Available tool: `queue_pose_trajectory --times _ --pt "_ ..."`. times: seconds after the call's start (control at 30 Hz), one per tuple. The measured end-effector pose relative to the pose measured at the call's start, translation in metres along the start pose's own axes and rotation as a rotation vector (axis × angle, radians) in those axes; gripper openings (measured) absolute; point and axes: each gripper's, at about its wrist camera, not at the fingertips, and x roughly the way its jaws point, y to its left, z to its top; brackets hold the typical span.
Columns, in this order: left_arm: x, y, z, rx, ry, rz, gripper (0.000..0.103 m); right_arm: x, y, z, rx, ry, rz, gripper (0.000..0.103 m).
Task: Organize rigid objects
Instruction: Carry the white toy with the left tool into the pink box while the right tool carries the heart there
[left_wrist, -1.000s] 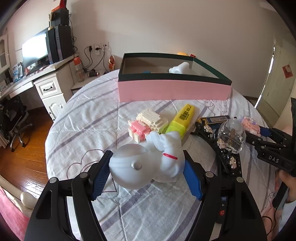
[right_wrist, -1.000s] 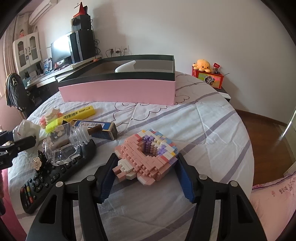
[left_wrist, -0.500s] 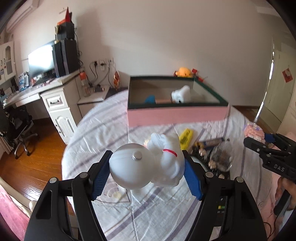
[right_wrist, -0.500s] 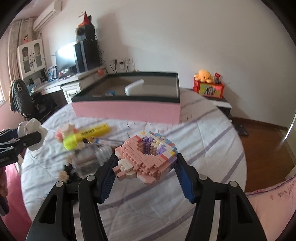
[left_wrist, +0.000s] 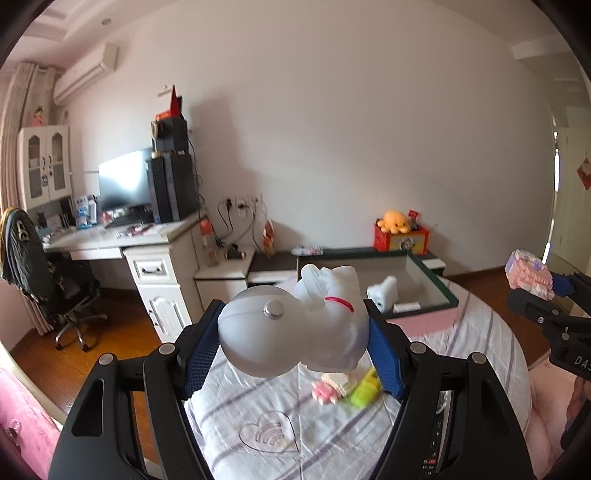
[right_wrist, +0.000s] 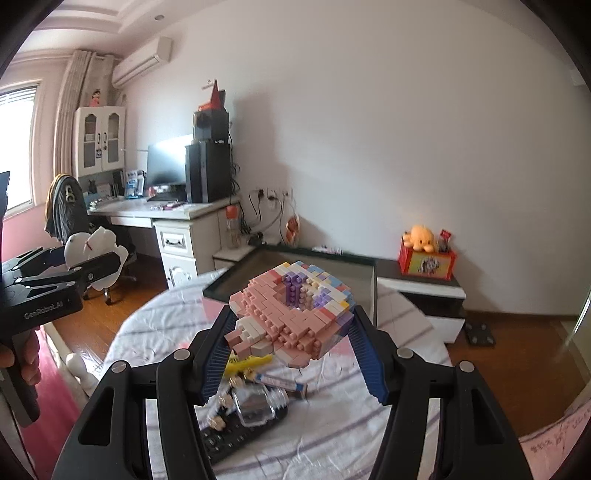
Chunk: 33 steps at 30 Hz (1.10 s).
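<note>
Aloft, the left gripper (left_wrist: 293, 341) pinches a white plastic dog figurine (left_wrist: 295, 325), while the right gripper (right_wrist: 291, 349) clamps a pink brick-built block model (right_wrist: 291, 317) above the striped bed (right_wrist: 332, 435).

We see a white plastic dog figure with a red collar (left_wrist: 295, 332) and a pink brick-built block model (right_wrist: 291, 317) held aloft above the bed, short of the pink, green-rimmed open box (left_wrist: 436, 291).

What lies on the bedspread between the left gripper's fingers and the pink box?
In the left wrist view, a small pink-and-cream brick model and a yellow highlighter lie below the held white figurine, short of the pink box.
</note>
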Motion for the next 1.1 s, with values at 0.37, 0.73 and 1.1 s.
queue_pose_trajectory --times 0.37,0.73,1.1 --pt "-0.003 0.001 0.030 0.010 -0.080 0.030 0.074 0.005 0.009 0.023 -0.026 -0.052 0.010 0.062" --pt "0.065 -0.027 0.054 0.065 -0.056 -0.031 0.074 0.049 -0.011 0.043 -0.043 -0.044 -0.002 0.062" --pt "0.194 -0.065 0.058 0.094 0.104 -0.131 0.074 0.153 -0.043 0.042 -0.015 0.066 -0.017 0.062"
